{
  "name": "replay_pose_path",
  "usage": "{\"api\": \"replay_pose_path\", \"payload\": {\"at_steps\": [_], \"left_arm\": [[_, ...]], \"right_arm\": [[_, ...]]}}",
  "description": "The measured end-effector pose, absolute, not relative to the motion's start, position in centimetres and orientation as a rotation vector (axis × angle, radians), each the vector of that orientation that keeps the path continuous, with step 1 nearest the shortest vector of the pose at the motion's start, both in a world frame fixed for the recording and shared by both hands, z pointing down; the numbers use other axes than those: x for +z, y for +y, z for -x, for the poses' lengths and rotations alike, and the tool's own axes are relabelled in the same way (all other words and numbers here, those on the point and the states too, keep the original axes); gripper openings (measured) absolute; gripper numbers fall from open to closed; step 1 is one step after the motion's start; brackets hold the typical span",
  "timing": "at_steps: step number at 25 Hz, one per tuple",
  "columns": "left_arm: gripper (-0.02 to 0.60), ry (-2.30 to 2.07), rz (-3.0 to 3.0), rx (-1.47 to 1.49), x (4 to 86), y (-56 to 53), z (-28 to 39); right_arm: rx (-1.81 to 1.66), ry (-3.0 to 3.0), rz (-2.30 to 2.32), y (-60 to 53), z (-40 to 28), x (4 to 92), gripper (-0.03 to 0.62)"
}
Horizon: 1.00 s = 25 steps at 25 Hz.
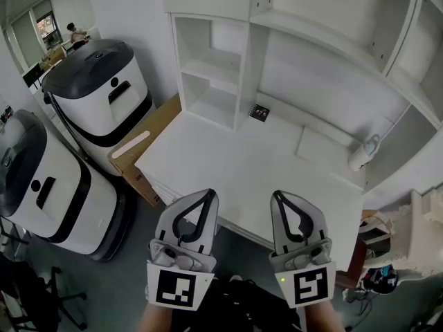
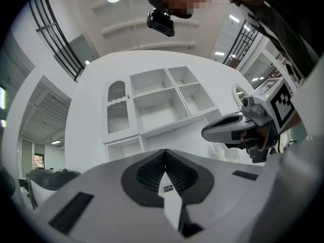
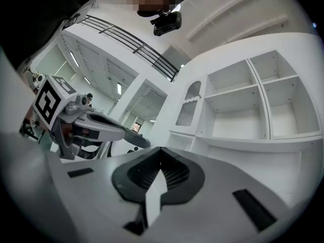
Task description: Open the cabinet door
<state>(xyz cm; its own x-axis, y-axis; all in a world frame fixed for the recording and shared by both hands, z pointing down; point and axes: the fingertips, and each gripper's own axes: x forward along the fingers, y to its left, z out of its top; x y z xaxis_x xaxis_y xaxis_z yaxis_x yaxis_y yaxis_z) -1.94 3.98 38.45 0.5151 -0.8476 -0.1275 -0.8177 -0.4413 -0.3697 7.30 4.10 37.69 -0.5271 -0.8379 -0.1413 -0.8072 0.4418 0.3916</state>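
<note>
Marker-cube tongs sit lowest in the head view: the grey-white left gripper [image 1: 208, 195] and its twin, the right gripper [image 1: 277, 195], side by side over the near edge of the white desk top [image 1: 228, 164]. Each pair of jaws is pressed fully together, holding nothing and touching nothing.

The task's thing, a white cabinet door with an arched slatted panel [image 2: 116, 108], stands closed at the upper left of the white open-shelf unit [image 2: 162, 105] at the back of the desk, well apart from both grippers.

Judged from its look, the door is a stiff, light, hinged panel with a smooth painted face that could be slippery. No knob or handle can be made out. A likely hold is its free vertical edge, which would call for the jaws to part first.
</note>
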Motion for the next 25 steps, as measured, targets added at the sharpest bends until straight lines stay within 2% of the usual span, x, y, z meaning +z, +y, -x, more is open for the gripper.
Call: {"api": "replay_pose_path", "payload": {"at_steps": [25], "left_arm": [[-0.002,1.373,2.383,-0.074,38.1,4.1,3.0]], "right_arm": [[-0.634,-2.594,-1.511,4.4,-6.6,37.4,0.002]]}}
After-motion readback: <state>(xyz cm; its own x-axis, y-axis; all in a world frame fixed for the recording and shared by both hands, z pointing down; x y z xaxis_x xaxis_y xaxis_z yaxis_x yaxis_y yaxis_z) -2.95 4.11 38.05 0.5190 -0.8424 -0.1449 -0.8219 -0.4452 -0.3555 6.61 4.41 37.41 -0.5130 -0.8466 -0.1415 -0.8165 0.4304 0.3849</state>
